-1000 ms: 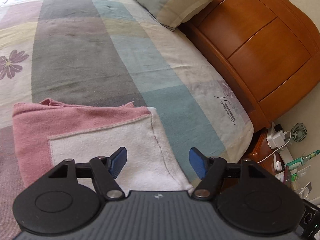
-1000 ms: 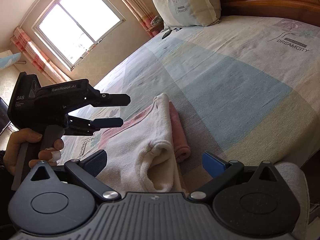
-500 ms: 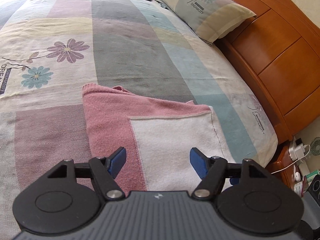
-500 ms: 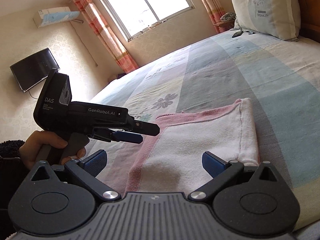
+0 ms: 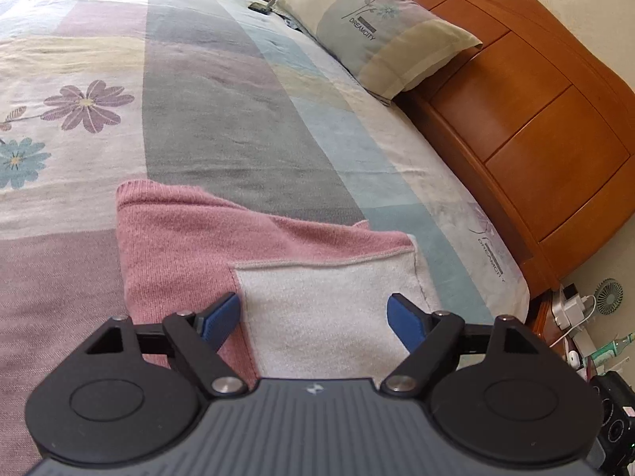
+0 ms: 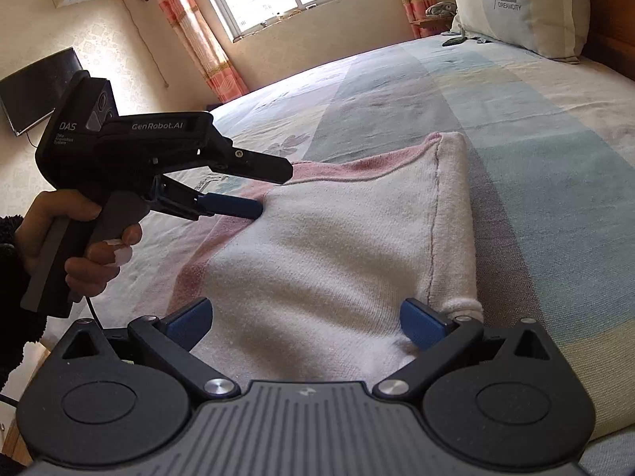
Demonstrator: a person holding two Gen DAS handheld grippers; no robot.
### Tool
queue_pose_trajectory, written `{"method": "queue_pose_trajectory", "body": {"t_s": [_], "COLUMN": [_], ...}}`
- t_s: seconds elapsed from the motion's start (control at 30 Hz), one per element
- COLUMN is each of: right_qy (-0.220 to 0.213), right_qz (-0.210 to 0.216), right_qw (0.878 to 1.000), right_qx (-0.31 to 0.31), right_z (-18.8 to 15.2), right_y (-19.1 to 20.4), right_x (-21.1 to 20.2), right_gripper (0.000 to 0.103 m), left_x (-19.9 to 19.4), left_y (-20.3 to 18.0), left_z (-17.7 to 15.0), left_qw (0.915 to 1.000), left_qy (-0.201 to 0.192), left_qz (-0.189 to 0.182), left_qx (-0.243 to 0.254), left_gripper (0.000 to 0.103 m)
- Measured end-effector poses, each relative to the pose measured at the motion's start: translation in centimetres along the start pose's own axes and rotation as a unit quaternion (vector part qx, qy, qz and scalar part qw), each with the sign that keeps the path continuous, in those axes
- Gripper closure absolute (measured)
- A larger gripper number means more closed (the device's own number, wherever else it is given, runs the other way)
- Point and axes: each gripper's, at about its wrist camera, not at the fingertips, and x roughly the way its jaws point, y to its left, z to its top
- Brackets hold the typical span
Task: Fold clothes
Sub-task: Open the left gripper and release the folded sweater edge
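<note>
The left tongs [image 5: 313, 317] stand apart, having just been widening, with nothing clamped; the folded pink-and-white sweater [image 5: 278, 269] lies on the bed [image 5: 238, 119] directly beneath and ahead of them. The right tongs [image 6: 305, 323] also stand apart over the sweater's white panel, the rolled cuff [image 6: 462, 305] just beside their right finger.

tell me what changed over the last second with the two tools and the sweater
Both tools came down toward the pink and white sweater. The left tool has just been opening its jaws, which stand wide over the white panel without pinching it. The right tool, open too, rolled level over the near edge. Nothing was grasped or released. The sweater stayed folded on the bed, and the pillow did not move.
</note>
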Motion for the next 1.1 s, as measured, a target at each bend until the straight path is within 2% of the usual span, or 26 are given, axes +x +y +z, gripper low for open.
{"method": "queue_pose_trajectory", "body": {"t_s": [0.07, 0.2, 0.4, 0.5, 0.57, 0.7, 0.8, 0.9, 1.03, 1.1], "right_qy": [-0.001, -0.001, 0.002, -0.018, -0.037, -0.032, -0.018, -0.024, -0.009, -0.019], "right_qz": [-0.003, -0.002, -0.008, -0.012, -0.021, -0.03, -0.049, -0.057, -0.073, -0.069], "right_qw": [1.0, 1.0, 1.0, 1.0, 0.998, 0.998, 0.998, 0.997, 0.995, 0.994], "right_qx": [-0.002, 0.0, 0.002, -0.014, -0.034, -0.049, -0.038, -0.052, -0.061, -0.076], "right_z": [0.1, 0.3, 0.7, 1.8, 2.7, 3.5, 2.6, 2.0, 2.1, 2.2], "right_y": [0.3, 0.0, 0.5, 1.0, 1.3, 0.3, -0.9, -0.8, -0.1, 1.3], "right_x": [0.3, 0.5, -0.4, -1.5, -2.1, -0.6, 1.4, 1.3, 0.3, -0.8], "right_gripper": [0.0, 0.0, 0.0, 0.0, 0.0, 0.0, 0.0, 0.0, 0.0, 0.0], "left_x": [0.8, 2.0, -0.5, -2.8, -4.6, -5.7, -3.4, -2.0, -3.0, -3.9], "left_y": [0.5, 1.0, -1.9, -3.1, -3.3, -2.8, -1.9, -1.2, -2.2, -2.6], "left_z": [0.4, 0.6, -0.4, -1.7, -2.6, -4.2, -5.5, -6.0, -5.3, -5.6], "left_qw": [0.9998, 0.9994, 0.9954, 0.9927, 0.9956, 0.9995, 0.9992, 0.9994, 0.9994, 0.999], "left_qy": [0.004, 0.007, 0.005, 0.001, -0.005, -0.001, 0.036, 0.035, 0.027, 0.014], "left_qz": [0.021, 0.032, 0.067, 0.073, 0.05, -0.017, -0.015, -0.001, 0.022, 0.041], "left_qx": [0.007, 0.008, 0.069, 0.096, 0.079, 0.025, -0.002, -0.006, -0.004, 0.007], "left_gripper": [0.022, 0.022, 0.022, 0.022, 0.022, 0.022, 0.021, 0.021, 0.021, 0.021]}}
